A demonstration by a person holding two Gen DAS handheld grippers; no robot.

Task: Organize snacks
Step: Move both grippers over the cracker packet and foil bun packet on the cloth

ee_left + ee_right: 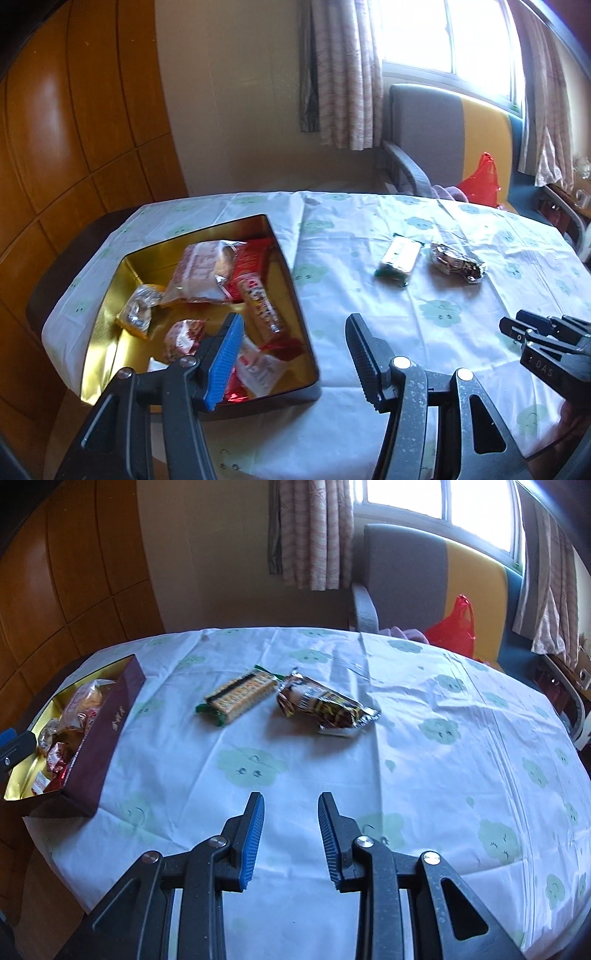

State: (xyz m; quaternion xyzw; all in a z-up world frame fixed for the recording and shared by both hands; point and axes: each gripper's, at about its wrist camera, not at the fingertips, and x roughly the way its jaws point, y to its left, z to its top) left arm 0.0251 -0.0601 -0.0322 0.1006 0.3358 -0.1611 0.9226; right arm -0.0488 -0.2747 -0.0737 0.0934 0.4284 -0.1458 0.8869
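Note:
A dark box with a gold lining (284, 291) (107, 731) sits at the table's left and holds several wrapped snacks (207, 280). A cracker pack with green ends (399, 258) (240, 696) and a brown foil snack pack (456, 262) (325, 703) lie side by side on the cloth beyond the box. My left gripper (295, 325) is open and empty, over the box's right wall. My right gripper (291, 801) is open and empty above the cloth, short of the two packs; it also shows in the left wrist view (517, 328).
The table has a white cloth with green cloud prints (406, 775). A grey and yellow chair (406, 572) with a red plastic bag (454, 627) stands behind the table. Wooden panelling (74, 129) is on the left, curtains and a window at the back.

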